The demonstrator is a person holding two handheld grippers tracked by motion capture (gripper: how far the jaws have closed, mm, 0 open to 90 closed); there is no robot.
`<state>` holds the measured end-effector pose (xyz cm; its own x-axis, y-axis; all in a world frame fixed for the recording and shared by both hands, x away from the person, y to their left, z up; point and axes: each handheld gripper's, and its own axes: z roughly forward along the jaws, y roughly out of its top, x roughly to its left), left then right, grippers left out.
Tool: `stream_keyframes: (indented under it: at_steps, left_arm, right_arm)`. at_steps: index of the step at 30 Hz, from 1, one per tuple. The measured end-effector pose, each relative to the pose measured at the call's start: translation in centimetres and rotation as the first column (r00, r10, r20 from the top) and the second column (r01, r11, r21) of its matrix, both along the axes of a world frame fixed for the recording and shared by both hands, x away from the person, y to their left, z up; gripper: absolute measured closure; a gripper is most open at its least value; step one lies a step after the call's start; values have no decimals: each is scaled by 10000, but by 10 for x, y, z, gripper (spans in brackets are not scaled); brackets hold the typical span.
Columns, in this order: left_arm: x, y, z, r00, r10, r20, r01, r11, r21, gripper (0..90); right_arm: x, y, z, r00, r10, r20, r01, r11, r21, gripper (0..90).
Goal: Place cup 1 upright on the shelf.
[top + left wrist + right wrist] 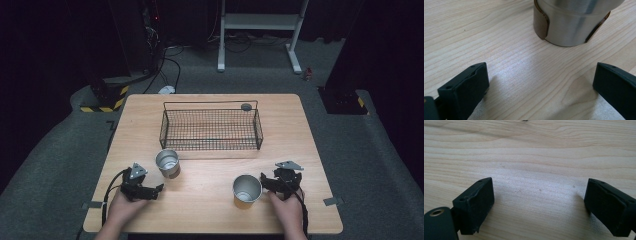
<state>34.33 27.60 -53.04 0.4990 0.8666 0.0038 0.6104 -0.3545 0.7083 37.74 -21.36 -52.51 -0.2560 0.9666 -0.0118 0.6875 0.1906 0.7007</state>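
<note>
**Two cups out, basket waiting**

Wood table (pixel 210 200), wire basket (pixel 210 129) at the back. High view: left cup (pixel 167 163) near my left gripper (pixel 159 188); right cup (pixel 246 190) beside my right gripper (pixel 263 181).

Left gripper view: jaws spread, cup ahead, untouched.

Right gripper view: jaws spread over bare wood.

Likely approach step; next, advance left and close on the cup.

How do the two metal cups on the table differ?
The left cup stands nearer the basket, just ahead of the open left gripper; the right cup stands nearer the table's front edge, beside the right gripper. The right cup looks larger. Both are upright, shiny and ungripped.
</note>
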Motion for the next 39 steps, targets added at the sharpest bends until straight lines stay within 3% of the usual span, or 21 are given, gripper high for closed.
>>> stream_keyframes:
  at_steps: [15, 39]
  left_arm:
    - [-2, 0, -1, 9998, 171, 108, -171, 9999, -25, 13]
    - [-6, 1, 0, 9994, 298, 164, -295, 9994, -160, 58]
  right_arm:
    - [-7, -3, 0, 9992, 394, 6, -394, 9992, -20, 92]
    - [-6, -4, 0, 9992, 402, 88, -402, 9992, -23, 113]
